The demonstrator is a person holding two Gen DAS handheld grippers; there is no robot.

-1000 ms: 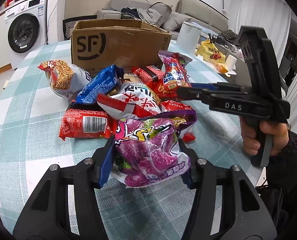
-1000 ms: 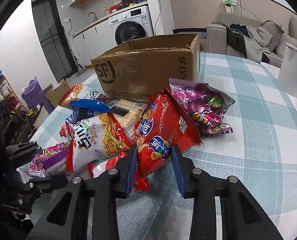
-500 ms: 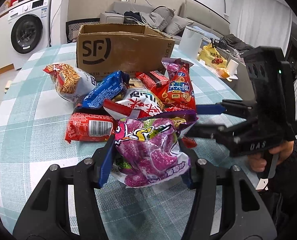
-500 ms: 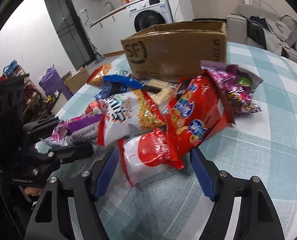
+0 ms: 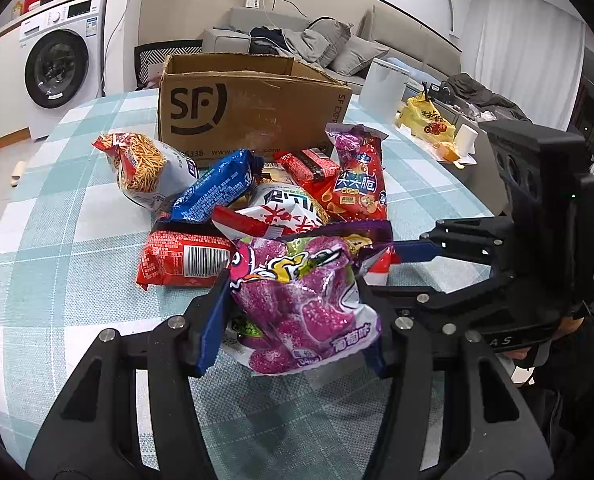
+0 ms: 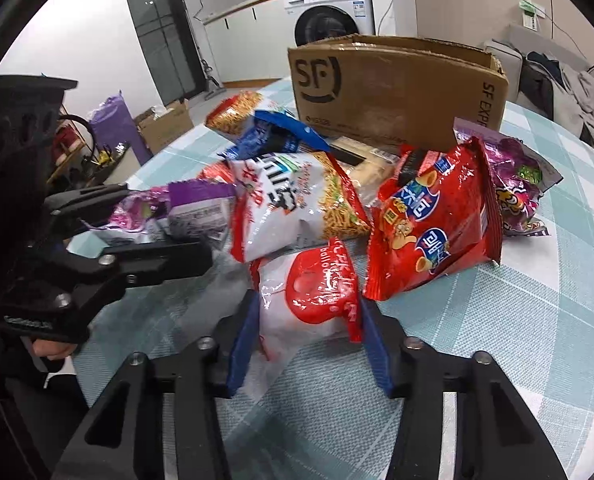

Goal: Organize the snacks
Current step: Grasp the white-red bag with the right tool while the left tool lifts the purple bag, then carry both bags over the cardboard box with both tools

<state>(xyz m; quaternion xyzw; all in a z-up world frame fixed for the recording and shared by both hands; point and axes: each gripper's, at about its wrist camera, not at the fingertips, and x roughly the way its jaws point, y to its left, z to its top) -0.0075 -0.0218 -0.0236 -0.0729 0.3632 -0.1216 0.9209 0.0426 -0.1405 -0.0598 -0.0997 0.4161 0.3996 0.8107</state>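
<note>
The right tongs (image 6: pixel 303 334) had shifted from the red chip bag (image 6: pixel 433 224) to a white-red bag (image 6: pixel 309 300), blades pressing its sides. The left tongs (image 5: pixel 293 316) clamped the purple bag (image 5: pixel 301 300). Beyond both lay the pile and the box (image 5: pixel 253 110) on the desk (image 5: pixel 57 248).

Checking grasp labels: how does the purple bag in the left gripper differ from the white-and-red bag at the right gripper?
The purple bag is pinched in the left gripper; the white-and-red bag lies between the right gripper's blue pads, grip uncertain. The purple bag is glossy grape-purple, the other white with red print. Both are sealed snack bags at the pile's near edge.
</note>
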